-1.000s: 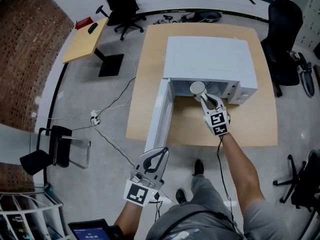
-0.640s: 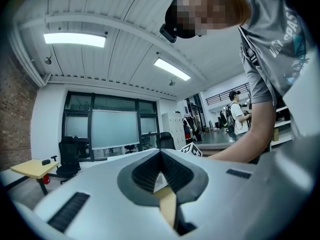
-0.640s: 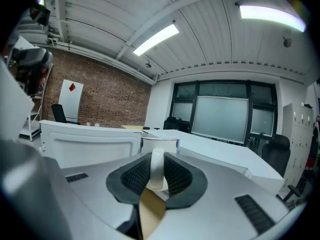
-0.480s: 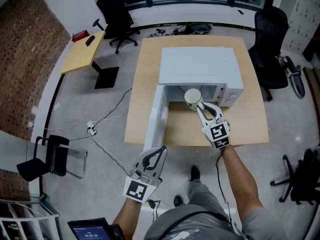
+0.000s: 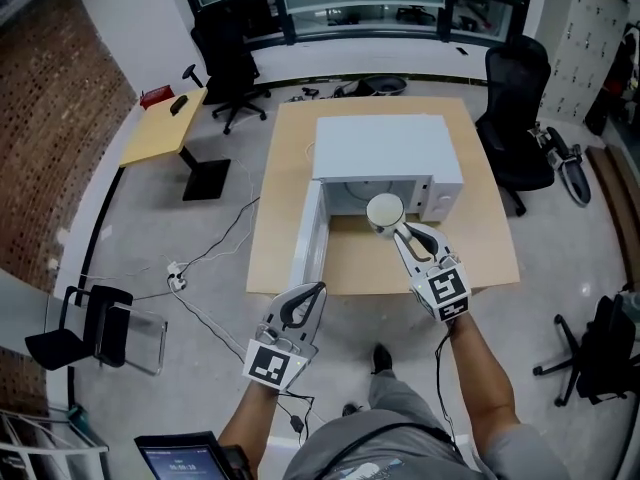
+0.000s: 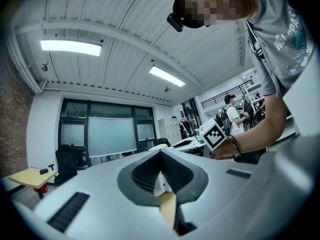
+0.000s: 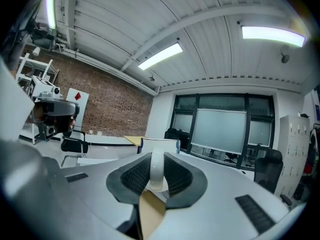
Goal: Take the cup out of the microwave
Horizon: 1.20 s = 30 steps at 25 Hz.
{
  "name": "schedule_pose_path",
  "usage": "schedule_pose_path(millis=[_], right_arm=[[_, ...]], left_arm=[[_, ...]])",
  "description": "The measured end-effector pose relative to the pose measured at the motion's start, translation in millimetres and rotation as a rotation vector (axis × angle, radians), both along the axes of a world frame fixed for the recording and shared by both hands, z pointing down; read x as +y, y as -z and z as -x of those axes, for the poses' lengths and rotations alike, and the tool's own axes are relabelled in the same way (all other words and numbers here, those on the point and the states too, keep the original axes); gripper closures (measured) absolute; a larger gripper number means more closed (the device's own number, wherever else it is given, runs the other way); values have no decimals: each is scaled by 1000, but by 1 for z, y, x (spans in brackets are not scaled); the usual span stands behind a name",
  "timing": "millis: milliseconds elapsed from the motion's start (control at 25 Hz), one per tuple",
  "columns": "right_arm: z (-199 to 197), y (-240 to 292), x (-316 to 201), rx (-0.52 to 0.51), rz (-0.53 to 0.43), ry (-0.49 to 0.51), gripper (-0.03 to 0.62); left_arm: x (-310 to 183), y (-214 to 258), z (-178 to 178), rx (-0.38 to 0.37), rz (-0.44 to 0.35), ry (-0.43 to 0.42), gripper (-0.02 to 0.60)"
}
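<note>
The white microwave [image 5: 385,148] stands on the wooden table [image 5: 485,243] with its door [image 5: 308,236] swung open to the left. The white cup [image 5: 384,211] hangs just outside the cavity mouth, above the table. My right gripper [image 5: 397,230] is shut on its handle. In the right gripper view the cup handle [image 7: 156,171] sits pinched between the ribbed pads, with the cup body [image 7: 160,145] just beyond. My left gripper [image 5: 316,288] hovers off the table's front edge near the door's end. Its jaws meet with nothing between them [image 6: 161,158].
Black office chairs stand behind the table [image 5: 232,38] and at its right [image 5: 515,108]. A small side table [image 5: 165,123] is at the far left. Cables [image 5: 215,243] run over the floor left of the table, and a chair [image 5: 95,328] stands at the lower left.
My right gripper has drawn the cup out of the microwave cavity, toward the table's front and upward. The left gripper has risen a little beside the open door.
</note>
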State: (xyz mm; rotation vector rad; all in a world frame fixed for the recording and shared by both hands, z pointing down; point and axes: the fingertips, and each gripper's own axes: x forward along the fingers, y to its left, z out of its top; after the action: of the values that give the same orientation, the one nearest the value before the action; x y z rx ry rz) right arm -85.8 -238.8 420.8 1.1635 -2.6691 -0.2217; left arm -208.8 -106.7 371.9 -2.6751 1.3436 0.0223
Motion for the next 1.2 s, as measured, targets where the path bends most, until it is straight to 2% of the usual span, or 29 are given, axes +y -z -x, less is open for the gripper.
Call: schedule_pose_path(millis=[280, 640, 840, 1200], right_arm=[[-9, 41, 66, 0, -38, -4, 519], [-32, 91, 143, -22, -88, -39, 519], [-48, 108, 191, -27, -102, -75, 519], [-71, 131, 243, -55, -96, -111, 519]], left_arm=[[26, 16, 4, -24, -49, -41, 555], [61, 32, 11, -48, -40, -33, 555], [85, 38, 9, -28, -87, -72, 555], [99, 52, 11, -36, -104, -99, 555]])
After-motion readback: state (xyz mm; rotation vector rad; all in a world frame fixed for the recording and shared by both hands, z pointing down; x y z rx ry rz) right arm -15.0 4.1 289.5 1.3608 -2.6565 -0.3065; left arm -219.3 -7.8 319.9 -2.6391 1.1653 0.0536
